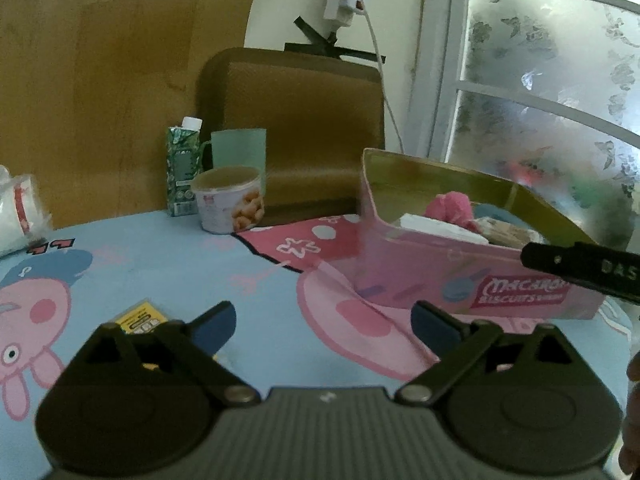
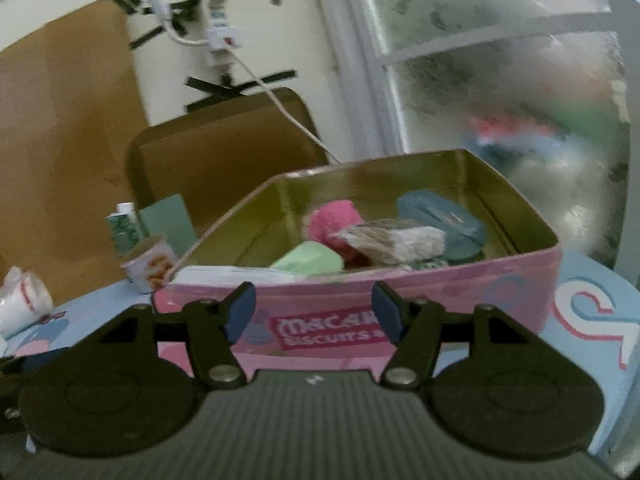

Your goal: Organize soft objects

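Note:
A pink biscuit tin [image 1: 460, 280] [image 2: 460, 284] stands open on the cartoon tablecloth. Inside lie a pink fluffy ball [image 2: 330, 222] [image 1: 448, 204], a pale green soft piece [image 2: 310, 260], a grey-white sponge-like block [image 2: 396, 238], a blue soft item [image 2: 444, 216] and a white flat piece [image 1: 432, 228]. My left gripper [image 1: 322, 328] is open and empty, low over the cloth to the left of the tin. My right gripper [image 2: 314, 312] is open and empty, just in front of the tin's near wall; part of it shows in the left wrist view [image 1: 580, 268].
A snack cup [image 1: 230, 200] [image 2: 150, 268], a green carton [image 1: 182, 168] and a green cup [image 1: 240, 148] stand at the table's back edge before a brown chair back [image 1: 300, 120]. A yellow packet [image 1: 138, 318] lies near my left gripper. A white plastic cup [image 1: 18, 208] lies far left.

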Action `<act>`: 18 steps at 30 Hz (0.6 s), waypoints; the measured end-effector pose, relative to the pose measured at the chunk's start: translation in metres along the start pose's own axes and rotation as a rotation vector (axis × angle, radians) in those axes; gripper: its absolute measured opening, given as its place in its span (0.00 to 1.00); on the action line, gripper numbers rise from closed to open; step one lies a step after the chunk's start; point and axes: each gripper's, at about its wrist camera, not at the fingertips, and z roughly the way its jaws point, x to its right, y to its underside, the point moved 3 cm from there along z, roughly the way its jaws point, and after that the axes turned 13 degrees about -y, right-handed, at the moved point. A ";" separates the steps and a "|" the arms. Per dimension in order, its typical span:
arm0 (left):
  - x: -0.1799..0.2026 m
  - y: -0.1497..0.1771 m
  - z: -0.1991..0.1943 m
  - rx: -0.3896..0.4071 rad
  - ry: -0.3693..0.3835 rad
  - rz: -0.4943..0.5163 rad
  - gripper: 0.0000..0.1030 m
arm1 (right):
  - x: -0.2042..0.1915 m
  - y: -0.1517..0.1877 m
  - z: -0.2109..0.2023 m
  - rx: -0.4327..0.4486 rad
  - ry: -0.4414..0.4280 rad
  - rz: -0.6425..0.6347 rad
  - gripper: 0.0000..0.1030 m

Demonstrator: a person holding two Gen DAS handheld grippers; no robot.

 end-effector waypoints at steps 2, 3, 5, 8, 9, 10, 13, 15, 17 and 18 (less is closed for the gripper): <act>0.001 0.002 -0.002 0.006 0.002 0.011 0.96 | 0.006 -0.001 0.001 -0.025 0.027 0.039 0.65; 0.002 0.002 -0.001 0.007 0.001 0.017 0.96 | 0.008 -0.001 0.001 -0.034 0.041 0.059 0.65; 0.004 0.003 -0.001 0.004 0.011 0.024 0.96 | 0.012 -0.001 -0.002 -0.043 0.072 0.084 0.65; 0.005 0.004 -0.001 -0.001 0.029 0.023 0.96 | 0.014 0.000 -0.005 -0.047 0.121 0.080 0.65; 0.006 0.004 -0.002 0.001 0.034 0.022 0.97 | 0.014 0.000 -0.006 -0.047 0.133 0.076 0.65; 0.006 0.003 -0.003 0.004 0.041 0.019 0.98 | 0.014 0.001 -0.007 -0.049 0.144 0.075 0.65; 0.006 0.003 -0.006 0.010 0.058 0.012 0.99 | 0.014 0.001 -0.005 -0.052 0.165 0.087 0.65; 0.007 0.003 -0.008 0.011 0.063 0.010 0.99 | 0.013 0.002 -0.003 -0.052 0.172 0.098 0.65; 0.007 0.003 -0.009 0.014 0.067 0.007 0.99 | 0.010 0.004 0.001 -0.057 0.171 0.100 0.65; 0.007 0.003 -0.009 0.015 0.069 0.006 0.99 | 0.008 0.005 0.003 -0.060 0.169 0.099 0.65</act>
